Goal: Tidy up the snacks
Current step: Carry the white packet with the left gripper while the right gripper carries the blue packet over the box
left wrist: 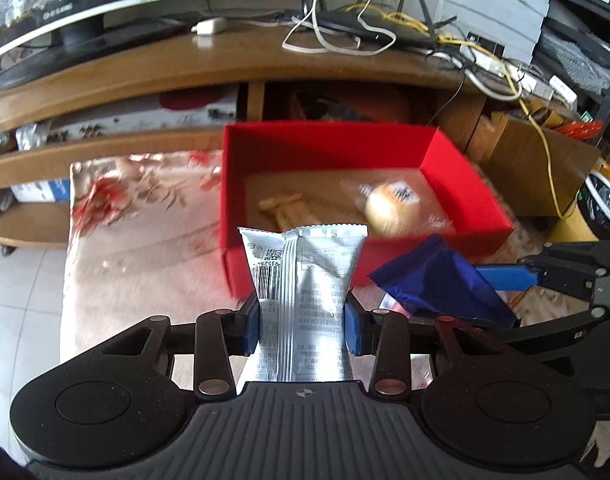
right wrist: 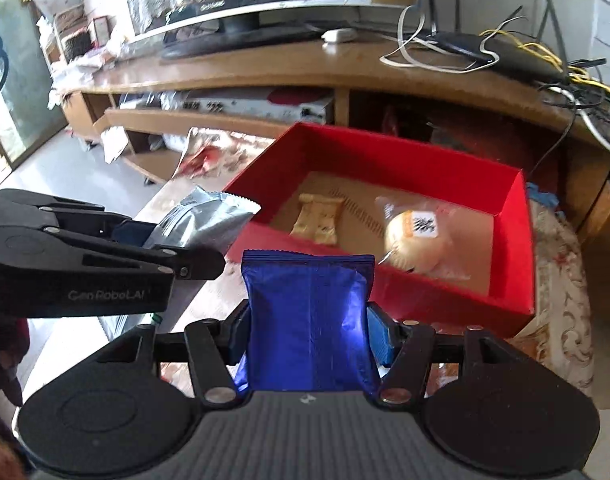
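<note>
The left gripper (left wrist: 303, 322) is pinching a silver-white foil snack packet with a printed barcode (left wrist: 305, 280) between its blue pads, and the right gripper (right wrist: 311, 334) is pinching a glossy dark-blue foil snack pouch (right wrist: 309, 320) in the same way; both packets are standing upright in the jaws. Both are hovering just short of the near wall of the open red cardboard box with a brown floor (left wrist: 465, 176), the silver packet toward its left end and the blue pouch toward its right. Inside the box are lying a round pale bun in clear wrap with a white label (right wrist: 415, 236) and, to its left, a small yellow-gold wrapped biscuit (right wrist: 319, 220). Judged from this, two snacks are stowed and two are waiting to go in; whether more remain outside cannot be told. The box is resting on a floral cream-and-red cloth (left wrist: 145, 216). Behind the box, a curved wooden media stand (left wrist: 225, 56) is carrying a dark monitor base, a router and loose cables. Nothing is blocking the box opening; only the near wall needs clearing.
</note>
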### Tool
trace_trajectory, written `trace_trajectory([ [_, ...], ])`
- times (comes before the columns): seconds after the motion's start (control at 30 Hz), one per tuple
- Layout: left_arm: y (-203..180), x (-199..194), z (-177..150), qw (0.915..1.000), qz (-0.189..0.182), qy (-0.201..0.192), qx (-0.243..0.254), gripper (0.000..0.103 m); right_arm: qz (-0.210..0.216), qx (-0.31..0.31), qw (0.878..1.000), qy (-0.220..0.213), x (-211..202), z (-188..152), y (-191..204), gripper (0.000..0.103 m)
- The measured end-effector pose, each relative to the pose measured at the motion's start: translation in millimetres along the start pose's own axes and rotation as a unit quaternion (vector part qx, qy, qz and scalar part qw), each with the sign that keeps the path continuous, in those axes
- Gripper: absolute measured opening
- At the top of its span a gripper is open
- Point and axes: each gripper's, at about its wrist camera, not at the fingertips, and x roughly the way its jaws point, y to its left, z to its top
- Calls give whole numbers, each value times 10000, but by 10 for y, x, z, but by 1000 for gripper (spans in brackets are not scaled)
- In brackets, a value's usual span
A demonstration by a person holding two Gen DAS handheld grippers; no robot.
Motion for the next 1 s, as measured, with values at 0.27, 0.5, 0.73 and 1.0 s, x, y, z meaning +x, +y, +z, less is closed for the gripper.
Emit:
trace_trajectory([
  [0.27,-196,65,270,9998,-61,-185,44,48,-208,207,9992,-268,-42,158,-188,54],
  [0.5,-285,209,485,9995,-51,-297,54,48,-422,378,9975,-419,9,289,-408,54],
  [0.73,-197,341,657,9992,33,-377,-144,48,-628,581,9949,-542,114,482,-654,54],
  [1.0,-171,607,832,9990,149,-358,-212,48,-726,662,9940,-487,388,593,-824,54],
])
